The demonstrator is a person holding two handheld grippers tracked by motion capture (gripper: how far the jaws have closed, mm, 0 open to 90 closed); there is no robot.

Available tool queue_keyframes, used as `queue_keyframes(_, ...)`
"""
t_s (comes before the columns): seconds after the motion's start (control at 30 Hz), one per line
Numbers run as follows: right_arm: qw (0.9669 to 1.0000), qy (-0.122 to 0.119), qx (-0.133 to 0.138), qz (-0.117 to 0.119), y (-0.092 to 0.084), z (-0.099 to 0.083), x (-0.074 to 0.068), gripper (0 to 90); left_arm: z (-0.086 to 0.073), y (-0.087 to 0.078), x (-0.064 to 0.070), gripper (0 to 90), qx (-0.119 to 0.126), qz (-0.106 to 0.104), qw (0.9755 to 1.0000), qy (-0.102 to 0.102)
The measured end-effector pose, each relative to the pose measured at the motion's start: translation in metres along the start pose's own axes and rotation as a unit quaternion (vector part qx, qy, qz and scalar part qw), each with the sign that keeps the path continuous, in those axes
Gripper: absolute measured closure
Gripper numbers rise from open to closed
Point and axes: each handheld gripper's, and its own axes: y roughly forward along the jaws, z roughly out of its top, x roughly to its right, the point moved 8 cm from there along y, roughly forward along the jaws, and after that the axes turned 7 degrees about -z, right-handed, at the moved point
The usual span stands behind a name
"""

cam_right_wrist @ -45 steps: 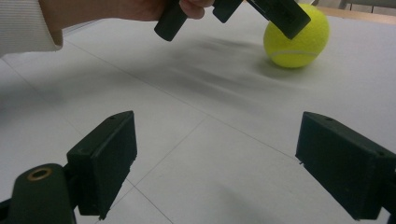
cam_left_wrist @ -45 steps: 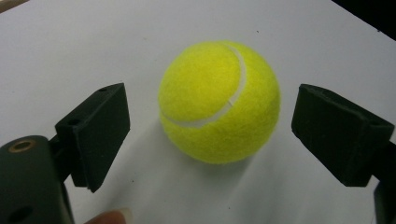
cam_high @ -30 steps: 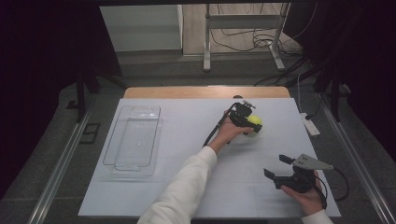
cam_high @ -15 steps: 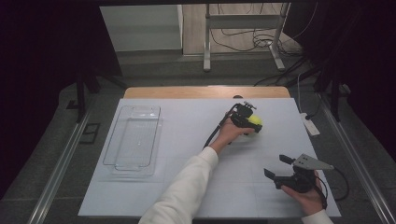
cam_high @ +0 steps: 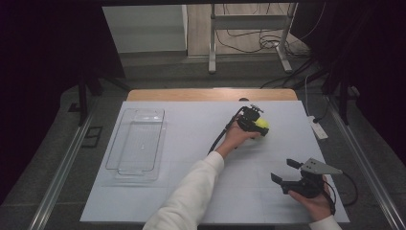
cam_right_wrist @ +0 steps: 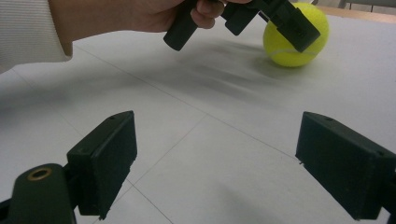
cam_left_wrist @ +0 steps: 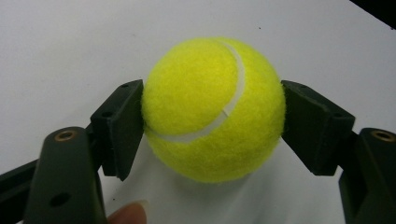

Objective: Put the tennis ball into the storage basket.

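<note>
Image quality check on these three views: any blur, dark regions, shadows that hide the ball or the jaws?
High view: table evenly lit, surroundings nearly black; clear tray faint. Left gripper view: tennis ball sharp, soft shadow beneath it, pads pressed on both sides. Right gripper view: own pads slightly soft, ball beyond a bit hazy, a diffuse shadow under the hand.

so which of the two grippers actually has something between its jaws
The left gripper: its jaws have just been closing and now press both sides of the yellow tennis ball. The right gripper is open over the bare white table, holding nothing.
</note>
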Motion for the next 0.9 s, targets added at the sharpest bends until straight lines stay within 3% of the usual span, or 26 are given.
queue_keyframes(0.4, 1.0, 0.0, 0.0, 0.0, 0.0, 0.0, 0.0, 13.0, 0.005, -0.008, 0.003, 27.9, 0.012, -0.006, 0.9999, 0.002)
queue_keyframes(0.9, 1.0, -0.001, -0.001, -0.002, 0.0, 0.0, 0.0, 13.1, 0.008, -0.03, 0.012, 27.9, 0.017, -0.011, 0.9995, 0.023)
